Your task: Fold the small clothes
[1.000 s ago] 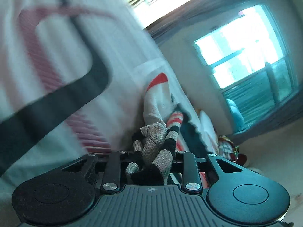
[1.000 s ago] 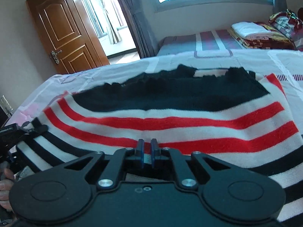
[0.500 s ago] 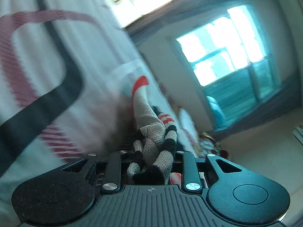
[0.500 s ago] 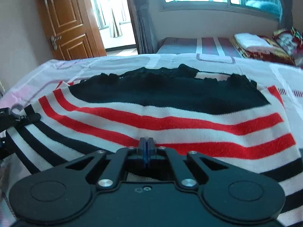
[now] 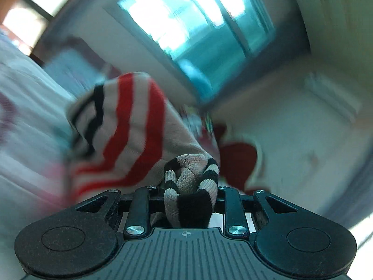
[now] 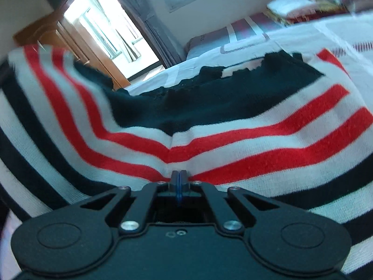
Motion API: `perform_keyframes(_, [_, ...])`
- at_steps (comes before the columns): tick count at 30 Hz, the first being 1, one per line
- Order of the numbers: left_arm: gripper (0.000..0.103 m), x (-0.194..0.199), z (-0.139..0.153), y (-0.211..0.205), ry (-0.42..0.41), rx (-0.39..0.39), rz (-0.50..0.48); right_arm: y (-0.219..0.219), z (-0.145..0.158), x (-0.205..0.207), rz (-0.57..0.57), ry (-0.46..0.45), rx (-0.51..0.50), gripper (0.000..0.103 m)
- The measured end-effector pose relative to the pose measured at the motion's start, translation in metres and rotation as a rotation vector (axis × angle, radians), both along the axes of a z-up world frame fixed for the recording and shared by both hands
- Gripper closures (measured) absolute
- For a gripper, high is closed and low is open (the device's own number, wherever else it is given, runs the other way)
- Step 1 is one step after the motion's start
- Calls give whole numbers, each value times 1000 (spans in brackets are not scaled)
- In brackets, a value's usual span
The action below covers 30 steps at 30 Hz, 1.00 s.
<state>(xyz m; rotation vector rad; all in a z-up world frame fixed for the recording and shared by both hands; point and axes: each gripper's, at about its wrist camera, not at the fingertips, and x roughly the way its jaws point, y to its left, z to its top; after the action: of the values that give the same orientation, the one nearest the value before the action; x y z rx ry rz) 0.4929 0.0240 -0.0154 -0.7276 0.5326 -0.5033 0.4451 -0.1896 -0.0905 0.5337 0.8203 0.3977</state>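
The left gripper pinches a bunched corner of the striped sweater (red, white and black). The right gripper is squeezed tight on its near edge. The sweater lies across the bed, its left side lifted.

— Daylit, bright from the window?
— Yes, blown out there, teal-tinted. Heavy motion blur across the left wrist view.
— And the right?
— Sharper mid-frame; smeared and bent at the fisheye edges.
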Motion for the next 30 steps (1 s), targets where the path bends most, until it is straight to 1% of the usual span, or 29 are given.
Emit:
perform_keyframes(2, [78,9,-8,-37,25,72,-82,-47,6,-13,-189,-23,112,78])
perform_keyframes(3, [78,14,-18,-55,46,97,-117,-72,8,-20,-269,-29,159,51])
perform_keyframes(4, [78,19,-30,-72,76,119,-154,-100,11,-29,-357,-31,199,18])
perform_keyframes(5, [78,23,-42,-90,110,153,-190,-124,12,-36,-395,-41,254,13])
perform_keyframes(6, [77,26,-54,-105,142,189,-222,-145,13,-41,-400,-40,324,14])
perform_keyframes(7, [77,27,-64,-122,166,249,-250,-163,15,-45,-407,-28,367,13])
perform_keyframes(8, [75,23,-68,-135,157,319,-247,-175,19,-50,-418,-29,373,13])
perform_keyframes(9, [62,17,-66,-140,123,349,-241,-184,24,-54,-420,-41,369,13])
perform_keyframes(10, [52,8,-57,-140,100,333,-260,-191,27,-58,-419,-45,373,13])
perform_keyframes(11, [45,2,-49,-134,87,286,-273,-195,30,-61,-420,-40,379,13])
perform_keyframes(12, [45,-4,-36,-124,60,253,-268,-198,31,-63,-412,-36,385,13])
perform_keyframes(13, [45,-17,-20,-108,6,249,-242,-199,32,-64,-398,-29,392,13])
perform_keyframes(14, [45,-25,-10,-93,-26,254,-212,-198,31,-66,-383,-14,397,13])
perform_keyframes(16, [45,-30,-1,-53,-50,264,-132,-190,28,-67,-332,15,408,13])
perform_keyframes(17, [45,-31,-2,-37,-42,302,-89,-185,26,-67,-302,34,407,13])
perform_keyframes(18, [45,-27,-7,-23,-12,341,-54,-177,23,-64,-266,58,405,13])
perform_keyframes(19, [45,-19,-13,-9,32,357,-26,-168,21,-63,-240,74,399,14])
perform_keyframes(20, [45,-15,-20,3,70,351,-9,-161,18,-57,-219,91,380,14])
perform_keyframes(21, [45,-14,-27,12,89,345,4,-156,17,-52,-201,105,366,16])
perform_keyframes(23, [45,-14,-39,21,131,373,16,-147,12,-41,-161,154,355,17])
perform_keyframes(25, [45,-13,-55,23,141,390,4,-138,11,-37,-141,205,320,26])
perform_keyframes(27, [45,-16,-56,24,128,390,1,-132,13,-31,-115,199,309,27])
perform_keyframes(28, [45,-21,-55,25,126,392,-1,-129,17,-25,-108,196,273,29])
perform_keyframes(30, [45,-18,-57,22,127,391,-7,-124,24,-14,-82,179,180,31])
